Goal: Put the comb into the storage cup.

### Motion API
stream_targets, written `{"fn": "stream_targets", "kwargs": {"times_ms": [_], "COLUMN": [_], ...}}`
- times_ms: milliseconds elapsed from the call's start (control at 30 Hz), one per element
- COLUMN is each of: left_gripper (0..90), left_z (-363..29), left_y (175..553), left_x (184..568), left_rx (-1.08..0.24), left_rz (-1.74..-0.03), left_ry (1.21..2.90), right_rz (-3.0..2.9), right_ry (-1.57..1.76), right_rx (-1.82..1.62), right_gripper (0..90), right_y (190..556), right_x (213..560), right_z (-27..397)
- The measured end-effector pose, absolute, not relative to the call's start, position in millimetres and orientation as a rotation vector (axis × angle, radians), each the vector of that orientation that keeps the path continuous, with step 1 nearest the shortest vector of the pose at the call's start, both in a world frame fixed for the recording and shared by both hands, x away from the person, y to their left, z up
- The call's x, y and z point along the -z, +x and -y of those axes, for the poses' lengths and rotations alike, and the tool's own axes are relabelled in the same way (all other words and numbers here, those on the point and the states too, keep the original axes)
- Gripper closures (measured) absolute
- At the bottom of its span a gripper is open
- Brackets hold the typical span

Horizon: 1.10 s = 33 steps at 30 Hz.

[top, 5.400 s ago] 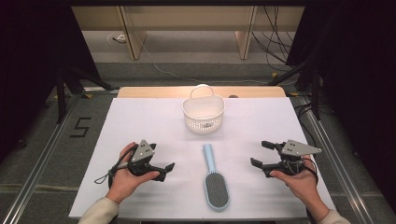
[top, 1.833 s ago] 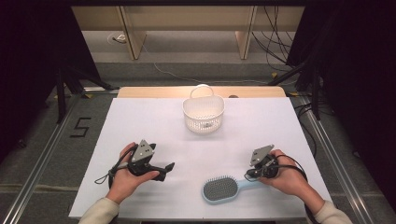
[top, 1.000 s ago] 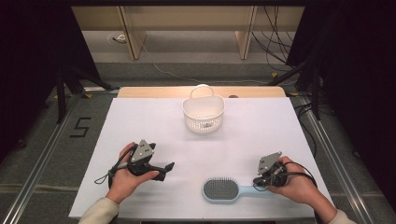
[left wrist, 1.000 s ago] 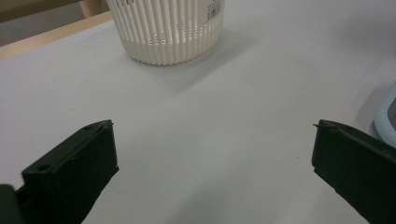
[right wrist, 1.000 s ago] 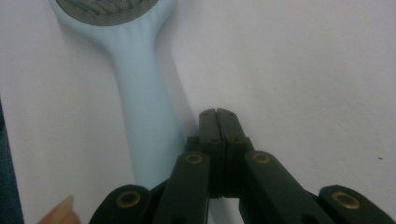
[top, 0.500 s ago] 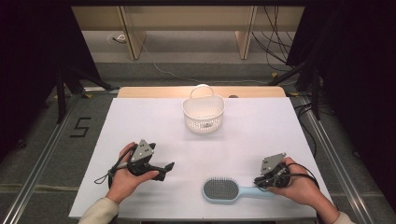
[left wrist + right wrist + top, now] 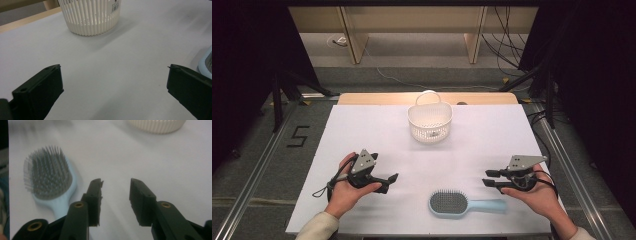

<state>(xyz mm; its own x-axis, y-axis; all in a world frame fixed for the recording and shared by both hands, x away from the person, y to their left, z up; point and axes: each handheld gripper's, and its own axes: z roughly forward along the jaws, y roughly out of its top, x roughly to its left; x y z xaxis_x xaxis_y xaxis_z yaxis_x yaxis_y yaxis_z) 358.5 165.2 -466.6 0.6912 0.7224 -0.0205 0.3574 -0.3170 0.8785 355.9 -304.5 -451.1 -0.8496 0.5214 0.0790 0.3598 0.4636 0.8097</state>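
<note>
Nearest me, low in the frame, lies the pale blue plastic hairbrush, bristles up, evidently just released: my right gripper has just been opening, empty. My left gripper waits agape. Farther up sits a white slatted basket.

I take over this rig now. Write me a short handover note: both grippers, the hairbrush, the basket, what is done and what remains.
Left hand-held gripper: open, empty, resting on the table.
Right hand-held gripper: jaws have just been opening, nothing between them, beside the brush handle.
Hairbrush: flat near the front edge, bristles up, handle toward the right gripper.
Basket: upright at the back.
Done: brush turned sideways and released.
Left: probably putting the brush into the basket.
</note>
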Motion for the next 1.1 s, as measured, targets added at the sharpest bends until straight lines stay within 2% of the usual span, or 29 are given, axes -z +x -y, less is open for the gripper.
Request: {"fn": "stream_targets", "kwargs": {"times_ms": [67,100,167,200,233,333,367,433,600,800,900,1100], "left_gripper": [0.0,0.0,0.0,0.0,0.0,0.0,0.0,0.0,0.0,0.0,0.0,0.0], "left_z": [-165,-165,-166,-166,-166,-166,-165,-165,-167,-171,-170,-170], "left_y": [359,359,358,358,358,357,357,356,353,351,350,350], "left_x": [467,467,467,466,466,465,465,464,465,463,463,464], "left_rx": [-0.471,-0.471,-0.472,-0.471,-0.471,-0.474,-0.474,-0.478,-0.478,-0.473,-0.473,-0.481], "left_rz": [-0.838,-0.838,-0.839,-0.839,-0.839,-0.836,-0.836,-0.832,-0.836,-0.846,-0.84,-0.838], "left_ry": [1.929,1.929,1.93,1.928,1.928,1.929,1.928,1.929,1.928,1.909,1.912,1.923], "right_rz": [-2.499,-2.42,-2.39,-2.289,-2.289,-2.162,-2.162,-2.124,-2.112,-2.078,-2.075,-2.089], "right_ry": [0.778,0.815,0.827,0.842,0.842,0.859,0.859,0.874,0.835,0.781,0.791,0.789], "right_rx": [-1.36,-1.434,-1.457,-1.514,-1.514,-1.576,-1.576,-1.599,-1.608,-1.633,-1.626,-1.633], "right_gripper": [58.6,53.1,51.9,46.0,46.0,35.1,35.1,29.7,24.9,23.9,20.0,22.5], "right_y": [356,357,357,356,356,355,355,355,356,357,358,358], "right_x": [450,447,446,442,442,436,436,434,433,429,429,427], "right_z": [306,311,313,317,317,322,322,324,323,322,322,322]}}
